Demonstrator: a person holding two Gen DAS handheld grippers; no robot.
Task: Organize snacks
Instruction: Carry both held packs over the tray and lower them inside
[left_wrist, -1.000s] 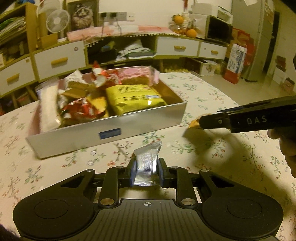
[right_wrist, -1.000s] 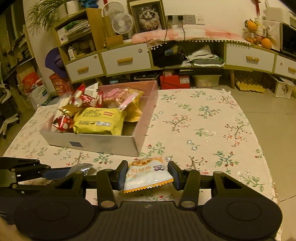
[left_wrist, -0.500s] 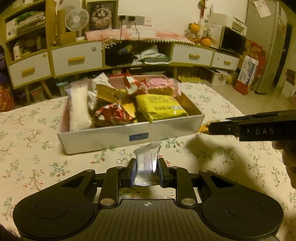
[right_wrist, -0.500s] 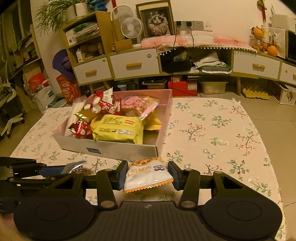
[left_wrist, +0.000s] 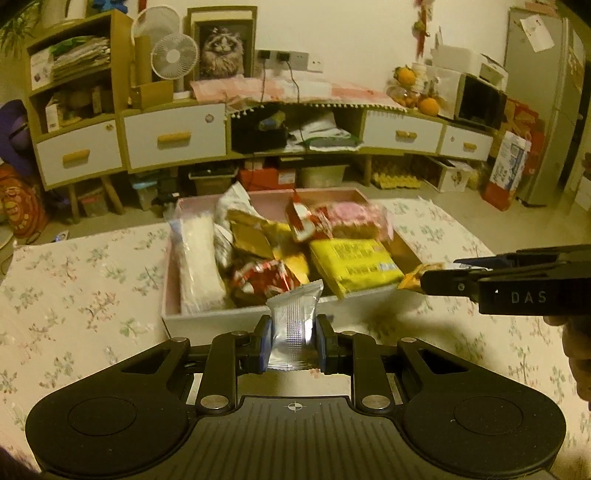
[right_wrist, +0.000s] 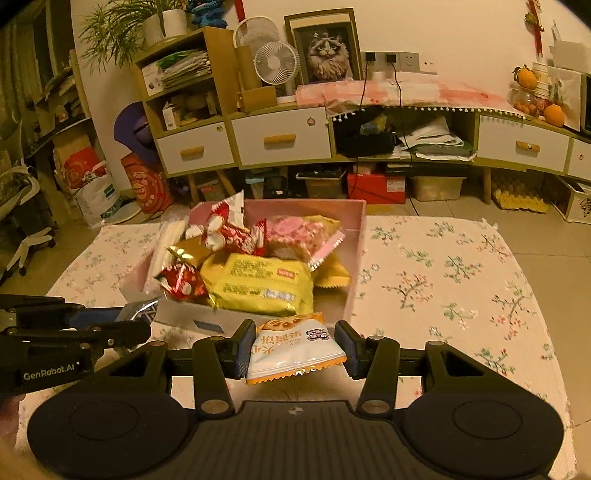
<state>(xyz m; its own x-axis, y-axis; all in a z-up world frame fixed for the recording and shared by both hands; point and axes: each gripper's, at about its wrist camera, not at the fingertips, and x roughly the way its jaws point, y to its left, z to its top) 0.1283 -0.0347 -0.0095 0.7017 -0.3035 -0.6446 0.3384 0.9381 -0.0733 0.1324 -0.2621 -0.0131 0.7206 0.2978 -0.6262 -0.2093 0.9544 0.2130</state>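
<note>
My left gripper (left_wrist: 291, 341) is shut on a small silver foil packet (left_wrist: 293, 325), held upright just in front of the near wall of the pink snack box (left_wrist: 207, 321). My right gripper (right_wrist: 293, 349) is shut on a white and orange snack pouch (right_wrist: 291, 347), close to the box's near right corner (right_wrist: 351, 299). The box holds several snacks: a yellow pack (left_wrist: 354, 266), a red wrapper (left_wrist: 264, 278), a pink pack (left_wrist: 351, 219) and a white bag (left_wrist: 195, 258). In the left wrist view the right gripper (left_wrist: 428, 282) comes in from the right, level with the box rim.
The box stands on a table with a floral cloth (right_wrist: 443, 280). Behind the table runs a low cabinet with white drawers (right_wrist: 280, 136), with bins under it on the floor. A hand (left_wrist: 580, 354) shows at the right edge.
Both grippers have risen and come closer to the box, each still holding its packet. The box now sits more centred and its contents show from higher up.
</note>
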